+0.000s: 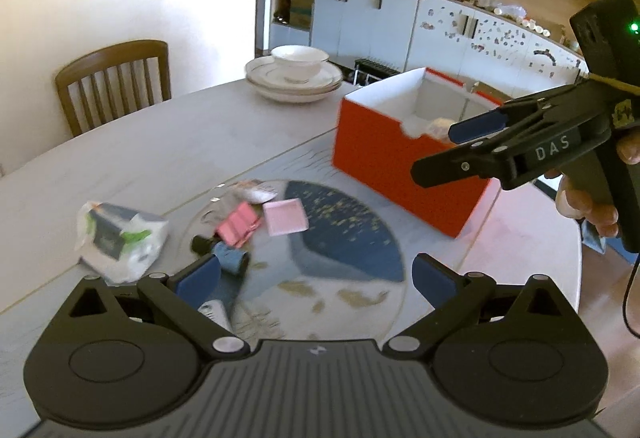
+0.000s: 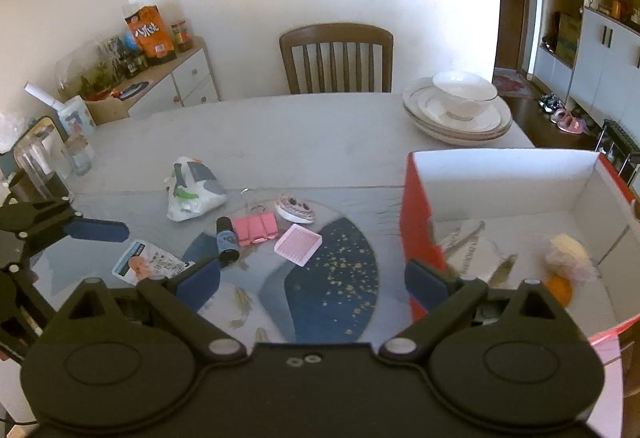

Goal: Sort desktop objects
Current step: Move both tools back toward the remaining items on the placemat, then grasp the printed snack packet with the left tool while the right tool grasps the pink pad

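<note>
Left hand-held gripper (image 1: 316, 274): jaws wide apart, nothing between them, hovering over the clutter on the counter (image 2: 304, 142). Right hand-held gripper (image 2: 312, 278) likewise spread and empty, beside the red box (image 2: 416, 206).

Loose items lie near the mat's far edge — small bottle (image 2: 226, 242), pink binder clip (image 2: 256, 230), pink tray (image 2: 298, 249), plastic bag (image 2: 194, 190), leaflet (image 2: 148, 264).

Judgement: all look light. Bottle is rigid, smooth, lying down and may roll — pinch across its body. Tray looks thin; take one edge. Bag is soft — gather a fold.
</note>
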The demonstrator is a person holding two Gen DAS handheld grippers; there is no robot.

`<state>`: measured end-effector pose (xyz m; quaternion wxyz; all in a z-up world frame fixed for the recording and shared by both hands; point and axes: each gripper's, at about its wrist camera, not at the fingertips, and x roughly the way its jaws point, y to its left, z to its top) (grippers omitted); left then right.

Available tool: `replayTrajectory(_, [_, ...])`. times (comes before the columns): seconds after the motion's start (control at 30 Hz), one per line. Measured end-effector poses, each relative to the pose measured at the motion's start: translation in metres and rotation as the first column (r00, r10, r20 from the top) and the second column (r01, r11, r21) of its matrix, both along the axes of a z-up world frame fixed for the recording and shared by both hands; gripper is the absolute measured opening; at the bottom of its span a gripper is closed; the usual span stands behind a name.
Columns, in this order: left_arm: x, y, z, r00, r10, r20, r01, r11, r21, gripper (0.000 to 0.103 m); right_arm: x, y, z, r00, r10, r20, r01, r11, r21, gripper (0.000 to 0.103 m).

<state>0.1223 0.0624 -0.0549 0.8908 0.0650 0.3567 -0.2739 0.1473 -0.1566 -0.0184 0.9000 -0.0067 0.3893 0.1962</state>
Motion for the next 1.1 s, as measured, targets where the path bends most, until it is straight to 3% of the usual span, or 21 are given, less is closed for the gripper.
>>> replayTrajectory(0.57, [0.024, 0.044, -0.048, 0.995, -0.1, -0.009, 0.1, 0.985, 0.143, 0.103, 0.041, 0.049, -0.048, 0.998, -0.057, -0.028, 0.054, 0.995, -0.088, 0.099])
replayTrajectory(0.9, [0.048, 0.058, -0.078, 0.982, -0.187, -0.024, 0.188, 0.953, 0.24, 0.103, 0.063, 0.069, -0.069, 0.997, -0.047, -0.069, 0.039, 0.992, -0.123, 0.099])
replayTrajectory(1.1, [0.059, 0.07, -0.094, 0.978, -0.198, -0.068, 0.208, 0.948, 0.239, 0.103, 0.078, 0.076, -0.083, 0.994, -0.061, -0.088, 0.049, 0.989, -0.14, 0.099])
